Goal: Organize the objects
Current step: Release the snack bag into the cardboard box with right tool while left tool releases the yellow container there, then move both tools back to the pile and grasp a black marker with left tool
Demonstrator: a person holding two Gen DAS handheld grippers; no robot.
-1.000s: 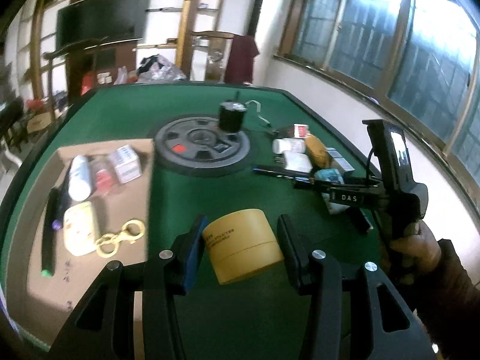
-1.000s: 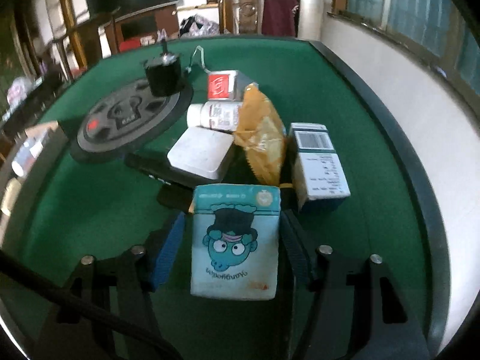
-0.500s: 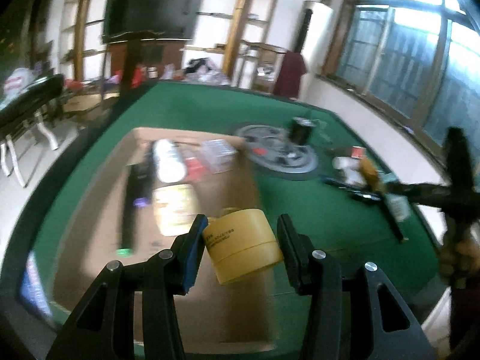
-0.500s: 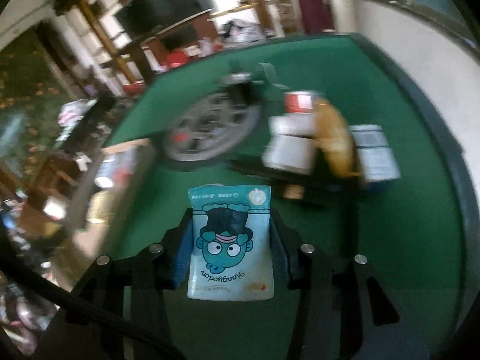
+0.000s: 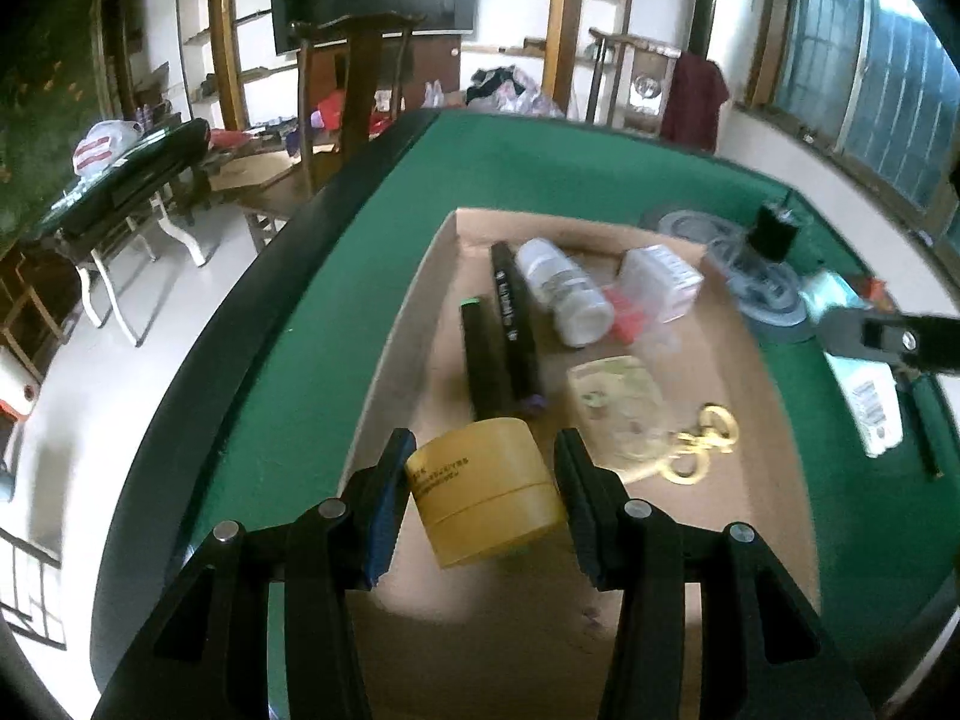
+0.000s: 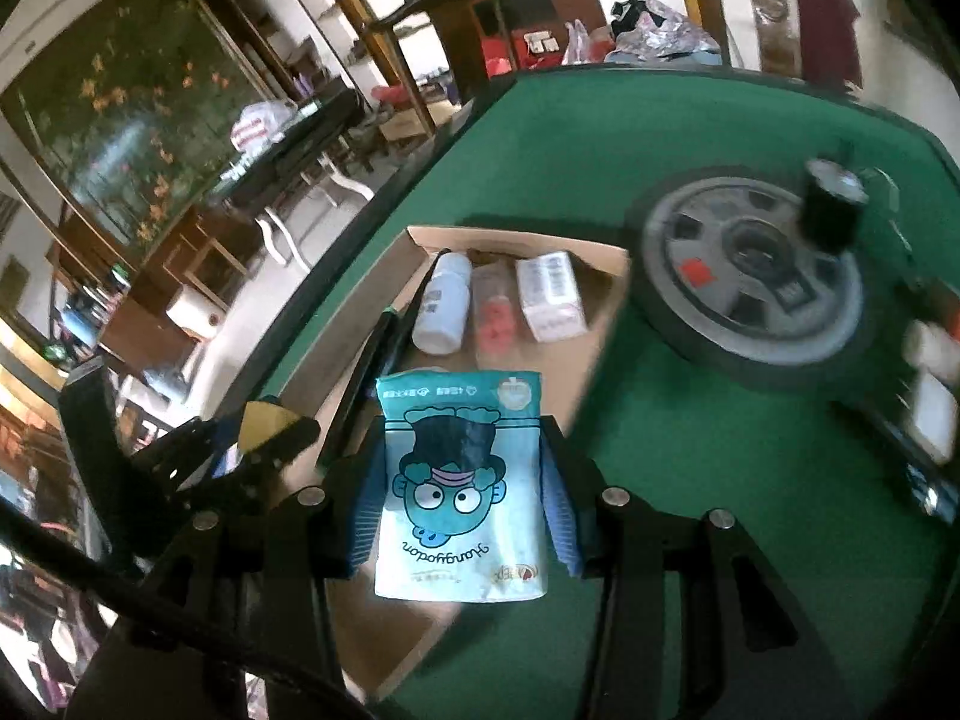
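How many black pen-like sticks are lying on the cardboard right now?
2. Both lie side by side near the cardboard's left edge: the green-tipped stick is outermost, and the purple-tipped stick lies just right of it. More may be hidden behind the held yellow jar.

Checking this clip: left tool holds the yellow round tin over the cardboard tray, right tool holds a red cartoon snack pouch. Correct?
Not quite. The snack pouch in the right tool is blue-teal, not red, as the right wrist view shows. The rest stands: the left tool holds the yellow round tin over the cardboard tray.
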